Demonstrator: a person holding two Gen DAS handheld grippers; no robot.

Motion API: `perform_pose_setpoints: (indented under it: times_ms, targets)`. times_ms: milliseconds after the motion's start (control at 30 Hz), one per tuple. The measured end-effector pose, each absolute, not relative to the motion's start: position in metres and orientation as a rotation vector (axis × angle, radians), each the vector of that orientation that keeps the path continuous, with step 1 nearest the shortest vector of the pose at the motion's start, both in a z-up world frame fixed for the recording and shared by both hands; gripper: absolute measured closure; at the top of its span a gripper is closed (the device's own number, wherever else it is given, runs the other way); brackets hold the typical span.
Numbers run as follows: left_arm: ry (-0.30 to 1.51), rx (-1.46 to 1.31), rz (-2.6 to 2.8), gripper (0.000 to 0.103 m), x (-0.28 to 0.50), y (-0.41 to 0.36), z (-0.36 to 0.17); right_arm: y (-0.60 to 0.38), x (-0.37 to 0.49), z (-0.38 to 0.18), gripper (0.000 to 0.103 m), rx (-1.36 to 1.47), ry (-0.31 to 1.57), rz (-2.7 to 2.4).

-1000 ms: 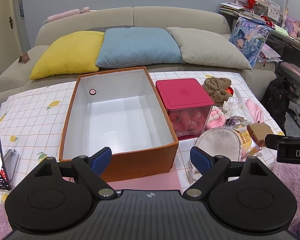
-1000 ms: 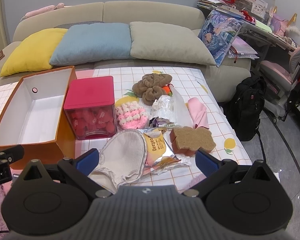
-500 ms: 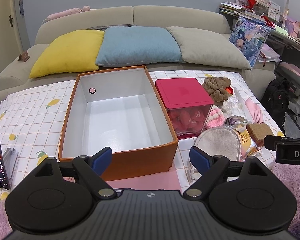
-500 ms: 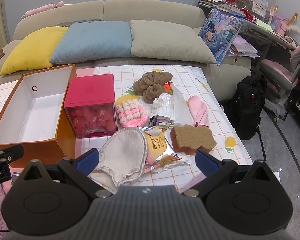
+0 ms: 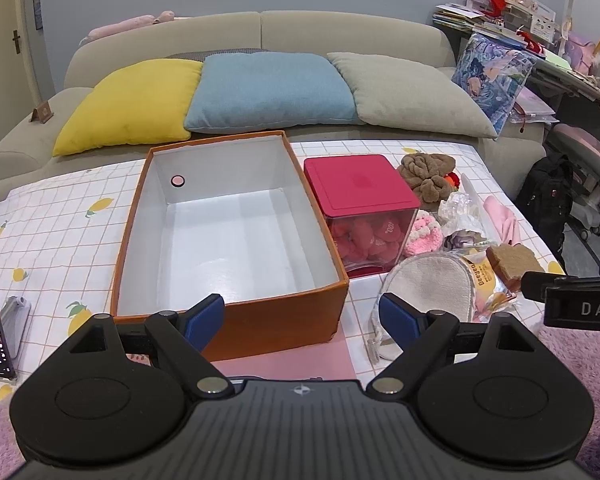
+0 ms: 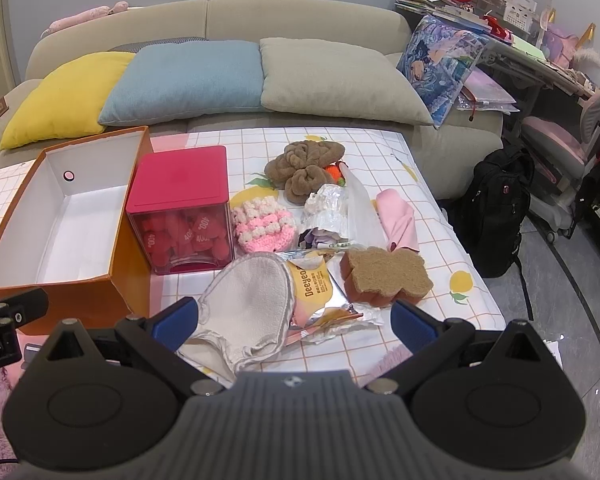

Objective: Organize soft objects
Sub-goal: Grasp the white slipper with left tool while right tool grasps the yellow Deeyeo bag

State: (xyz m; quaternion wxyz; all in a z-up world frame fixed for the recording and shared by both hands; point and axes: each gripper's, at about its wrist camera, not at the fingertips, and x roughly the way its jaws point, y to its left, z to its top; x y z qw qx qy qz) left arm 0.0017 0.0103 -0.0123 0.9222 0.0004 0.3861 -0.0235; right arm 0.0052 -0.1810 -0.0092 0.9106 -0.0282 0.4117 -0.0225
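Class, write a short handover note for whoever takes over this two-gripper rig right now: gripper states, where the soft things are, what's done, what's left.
Left gripper: open, holding nothing, facing the orange box.
Right gripper: open, holding nothing, above the beige cloth mitt.
Soft items lie on the table right of the red-lidded container: brown plush, pink crochet piece, pink cloth, sponge.
Done: nothing is in the box.
Left: every soft item.

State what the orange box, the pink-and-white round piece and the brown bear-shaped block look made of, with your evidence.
Orange box: probably cardboard, with thin stiff walls and a matte white lining. Pink-and-white round piece: crocheted yarn, with bumpy stitched rows. Brown bear-shaped block: likely sponge, with a coarse, porous top.
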Motion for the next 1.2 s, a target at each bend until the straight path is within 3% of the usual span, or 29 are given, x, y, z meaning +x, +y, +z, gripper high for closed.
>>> perform_pose_setpoints:
  times_ms: [67, 300, 433, 533, 800, 967, 1200]
  targets:
    - [0.793, -0.001, -0.069, 0.015, 0.003, 0.009, -0.011, -0.182, 0.006, -0.011, 0.003, -0.057, 0.853, -0.041]
    - [0.793, -0.038, -0.263, 0.019, 0.005, -0.006, -0.004, -0.202, 0.004, -0.015, 0.003, -0.086, 0.826, 0.006]
    - [0.781, -0.019, -0.365, 0.019, 0.010, -0.024, -0.003, -0.221, 0.003, -0.022, 0.016, -0.123, 0.788, 0.012]
    - [0.797, 0.014, -0.440, 0.019, 0.021, -0.042, -0.008, -0.237, 0.007, -0.031, 0.017, -0.114, 0.787, 0.015]
    - [0.863, 0.118, -0.556, 0.019, 0.051, -0.090, -0.057, -0.263, 0.034, -0.062, 0.029, -0.076, 0.866, 0.038]
    - [0.936, 0.160, -0.579, 0.013, 0.063, -0.111, -0.096, -0.272, 0.052, -0.083, 0.029, -0.062, 0.935, 0.030]
    - [1.045, 0.253, -0.472, 0.012, 0.080, -0.116, -0.138, -0.273, 0.069, -0.101, 0.029, -0.047, 1.005, 0.097]
